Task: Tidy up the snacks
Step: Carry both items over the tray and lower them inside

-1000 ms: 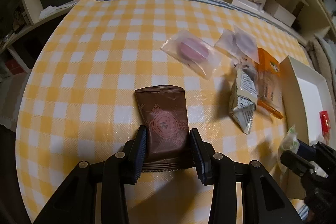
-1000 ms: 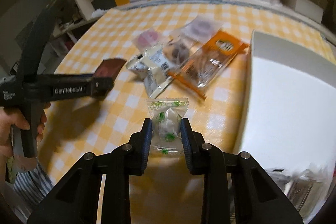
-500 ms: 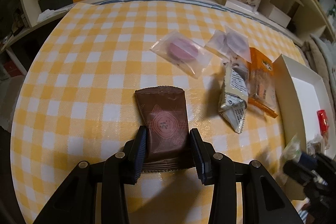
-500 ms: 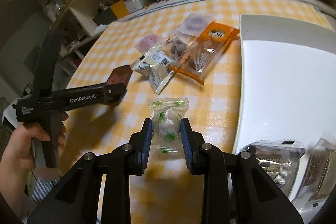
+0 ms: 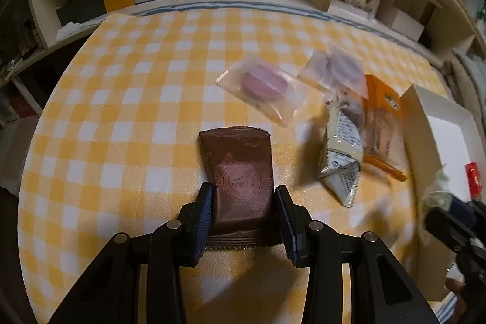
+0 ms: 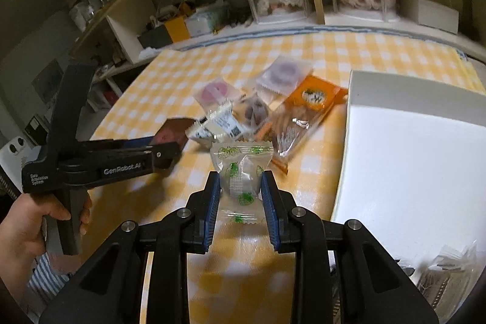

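My left gripper [image 5: 243, 207] is shut on a brown snack packet [image 5: 238, 172] and holds it over the yellow checked tablecloth [image 5: 121, 111]. My right gripper [image 6: 240, 190] is shut on a clear candy wrapper with green print [image 6: 240, 172], held above the table by the left rim of the white box [image 6: 410, 160]. The left gripper also shows in the right wrist view [image 6: 164, 155], with the brown packet [image 6: 171, 132] in it. The right gripper shows at the right edge of the left wrist view [image 5: 437, 202].
Loose snacks lie mid-table: a pink round sweet in clear wrap [image 5: 264, 82], a purple one [image 5: 340, 69], an orange packet [image 5: 382, 123] and a white-grey packet [image 5: 343, 151]. The box holds a few packets at its near corner [image 6: 446, 269]. Shelves with clutter and cased dolls line the back.
My right gripper has risen and swung toward the white box with the candy in it. My left gripper still holds the brown packet and has drifted slightly left.
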`<state>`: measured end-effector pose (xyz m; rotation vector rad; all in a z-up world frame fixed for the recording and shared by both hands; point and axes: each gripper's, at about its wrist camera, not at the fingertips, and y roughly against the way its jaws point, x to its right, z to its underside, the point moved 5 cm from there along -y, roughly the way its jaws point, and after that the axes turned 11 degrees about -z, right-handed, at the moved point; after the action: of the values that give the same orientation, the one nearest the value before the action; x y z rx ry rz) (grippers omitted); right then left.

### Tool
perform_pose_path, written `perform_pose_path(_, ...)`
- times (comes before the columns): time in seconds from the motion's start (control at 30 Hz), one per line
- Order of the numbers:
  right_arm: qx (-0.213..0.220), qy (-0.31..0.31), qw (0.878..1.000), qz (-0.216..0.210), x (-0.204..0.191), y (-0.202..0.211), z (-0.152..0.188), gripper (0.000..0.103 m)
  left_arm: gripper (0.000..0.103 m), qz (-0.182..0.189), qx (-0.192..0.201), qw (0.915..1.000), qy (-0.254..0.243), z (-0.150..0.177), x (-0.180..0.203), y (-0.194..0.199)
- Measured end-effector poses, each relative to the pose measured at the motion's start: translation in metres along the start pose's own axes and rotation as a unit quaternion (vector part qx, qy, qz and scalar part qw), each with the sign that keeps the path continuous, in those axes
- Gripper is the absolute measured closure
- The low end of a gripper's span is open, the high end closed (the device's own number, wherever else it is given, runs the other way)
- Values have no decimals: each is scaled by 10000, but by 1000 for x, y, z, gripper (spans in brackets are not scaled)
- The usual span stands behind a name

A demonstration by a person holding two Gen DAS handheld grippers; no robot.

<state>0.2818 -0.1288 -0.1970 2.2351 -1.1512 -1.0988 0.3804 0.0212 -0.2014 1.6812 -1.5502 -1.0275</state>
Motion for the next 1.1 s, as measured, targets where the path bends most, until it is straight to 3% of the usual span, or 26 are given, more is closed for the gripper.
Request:
perform_pose_path(0.17,35,0,9999,-100,-4,6,-1,75,63,-157,-5,9996,-246,-1,9,-4)
perform_pose_path(0.33,22,-93,9998,-171,-4,12,1,75,64,-66,23,9994,-326,3,12,8)
perform_pose_path(0.63,282,12,9992,-284,-17,35,-16,75,64,-29,850,9962,-195,-11,9,94)
perform_pose_path(0.8,506,118,9984,-203,-20,60,-31,75,64,173,1219,9924,3,-16,11,137)
perform_pose_path(1.1,764,57,9969,186,9,114,-54,75,64,598,1397,9884,-35,-11,52,174)
